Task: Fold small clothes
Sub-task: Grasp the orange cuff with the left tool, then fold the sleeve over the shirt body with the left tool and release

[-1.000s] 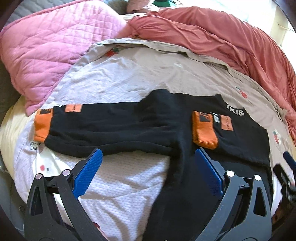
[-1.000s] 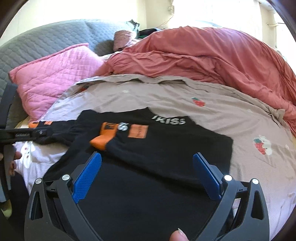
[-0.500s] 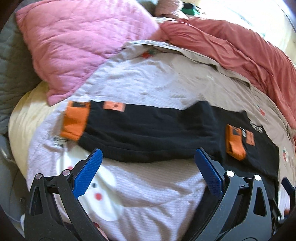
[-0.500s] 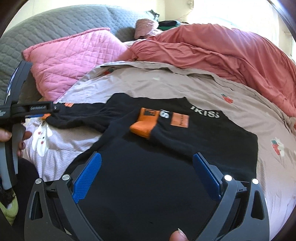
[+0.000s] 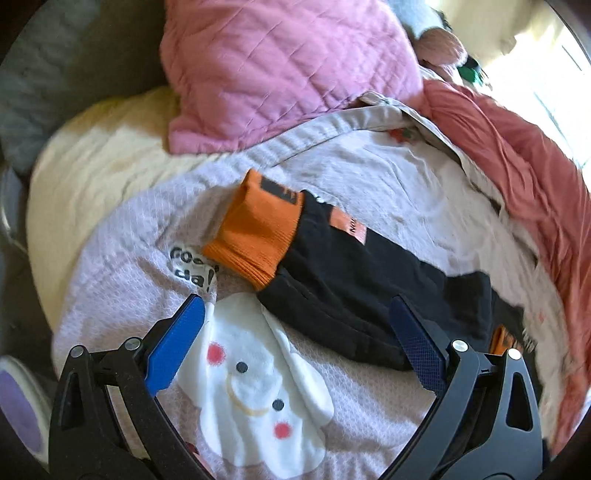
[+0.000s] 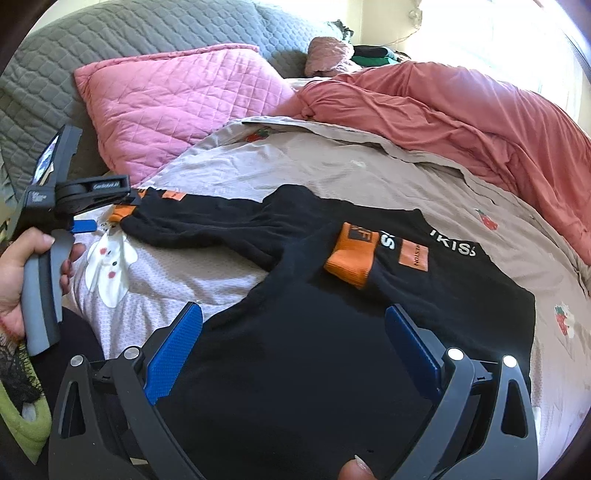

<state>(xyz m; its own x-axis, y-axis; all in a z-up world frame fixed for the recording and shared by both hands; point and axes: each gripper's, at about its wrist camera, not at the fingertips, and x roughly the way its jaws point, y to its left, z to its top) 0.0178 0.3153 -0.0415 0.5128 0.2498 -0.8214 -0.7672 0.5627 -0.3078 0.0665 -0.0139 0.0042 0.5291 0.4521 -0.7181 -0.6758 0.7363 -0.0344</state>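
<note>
Since a moment ago the left claw (image 5: 295, 345) has swung toward the outstretched sleeve's orange cuff (image 5: 258, 236), which now sits at about twelve o'clock from its spread blue fingers (image 5: 173, 349). That claw is wide open and grips nothing; its right finger overlaps the black sleeve (image 5: 365, 295), though I cannot tell whether it touches. The right claw (image 6: 293, 350) is also wide open, holding nothing, poised over the lower body of the black sweatshirt (image 6: 314, 350).

The sweatshirt lies flat on the bed, a soft black knit with ribbed orange cuffs. One sleeve stretches out toward nine o'clock in the right wrist view; the other is folded across the chest, its cuff (image 6: 352, 254) resting beside an orange patch (image 6: 413, 256) and white lettering (image 6: 452, 247) at the neck.

Under it lies a pale waffle-textured blanket (image 5: 122, 236) with a white smiling cartoon figure (image 5: 255, 391) and printed black letters (image 5: 192, 267). Beyond that, a beige sheet (image 6: 332, 166) dotted with strawberries, then a quilted pink pillow (image 6: 173, 103) at eleven o'clock, a rumpled salmon duvet (image 6: 461, 107) at one o'clock, and a grey quilted headboard (image 6: 129, 33). At nine o'clock a hand (image 6: 14, 273) grips the left tool's grey handle.
</note>
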